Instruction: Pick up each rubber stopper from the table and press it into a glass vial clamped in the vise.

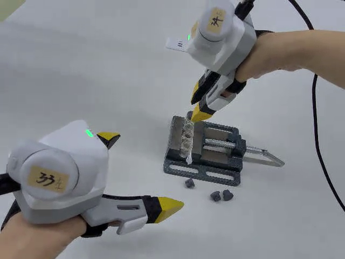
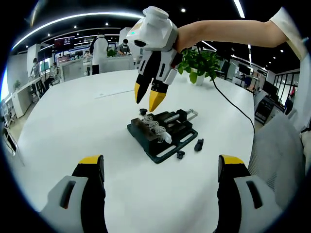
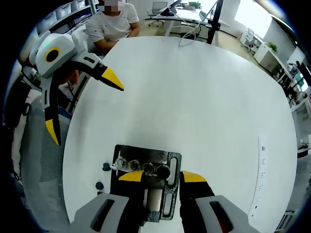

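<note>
Black rubber stopper [image 2: 143, 111] is perched on a clear glass vial [image 2: 146, 119]; pressing by the narrowly parted right gripper [image 2: 147, 103] seems needed, left gripper [image 2: 161, 161] spread wide.

Vise [image 1: 214, 156] held a row of vials [image 1: 187, 137]; right gripper [image 1: 197, 108] hovered just above. Three stoppers [image 1: 215, 196] lay nearby on the table [image 1: 108, 70]. Left gripper [image 1: 148, 169] gaped.

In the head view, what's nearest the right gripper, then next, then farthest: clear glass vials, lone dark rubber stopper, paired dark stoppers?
1. Clear glass vials, in the dark vise under the right gripper.
2. Lone dark rubber stopper, before the vise.
3. Paired dark stoppers, farther right.
</note>
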Motion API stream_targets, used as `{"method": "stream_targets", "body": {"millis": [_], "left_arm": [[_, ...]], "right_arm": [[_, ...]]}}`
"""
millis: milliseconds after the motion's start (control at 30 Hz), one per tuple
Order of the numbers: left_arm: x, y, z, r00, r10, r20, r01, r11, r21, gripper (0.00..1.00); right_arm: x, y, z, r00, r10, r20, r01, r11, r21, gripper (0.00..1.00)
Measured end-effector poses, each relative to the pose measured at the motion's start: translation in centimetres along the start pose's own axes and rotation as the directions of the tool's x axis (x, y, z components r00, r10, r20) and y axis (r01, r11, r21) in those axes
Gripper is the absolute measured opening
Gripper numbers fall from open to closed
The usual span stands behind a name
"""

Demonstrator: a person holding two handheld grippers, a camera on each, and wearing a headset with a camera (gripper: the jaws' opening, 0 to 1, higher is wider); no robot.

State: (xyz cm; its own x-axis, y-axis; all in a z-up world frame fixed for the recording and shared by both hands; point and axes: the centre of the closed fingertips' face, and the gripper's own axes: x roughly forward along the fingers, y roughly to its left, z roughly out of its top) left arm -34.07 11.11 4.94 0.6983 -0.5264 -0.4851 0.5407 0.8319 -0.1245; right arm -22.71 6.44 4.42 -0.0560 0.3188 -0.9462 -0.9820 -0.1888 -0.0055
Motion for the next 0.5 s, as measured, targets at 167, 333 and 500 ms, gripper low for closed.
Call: {"method": "stream_targets", "body": {"millis": [167,333,500], "left_arm": [[-0.1,0.0,0.3,1.0,0.001,0.007,-0.001,1.0,0.007,0.97],[-0.3,0.0,0.4,0.9999,0.002,0.013,-0.002,1.0,0.014,0.97],[-0.6,-0.1,0.5,0.9999,0.003,0.016,-0.003,1.0,0.018,0.97]], "right_arm": [[-0.3,1.3,-0.2,0.9994,0.005,0.034,-0.005,1.0,-0.005,0.37],[-0.7,2.7,-0.6,0.9982,-0.001,0.06,0.001,1.0,-0.001,0.45],[-1.1,3.6,-1.2,0.9949,-0.007,0.101,0.004,1.0,0.028,0.44]]}}
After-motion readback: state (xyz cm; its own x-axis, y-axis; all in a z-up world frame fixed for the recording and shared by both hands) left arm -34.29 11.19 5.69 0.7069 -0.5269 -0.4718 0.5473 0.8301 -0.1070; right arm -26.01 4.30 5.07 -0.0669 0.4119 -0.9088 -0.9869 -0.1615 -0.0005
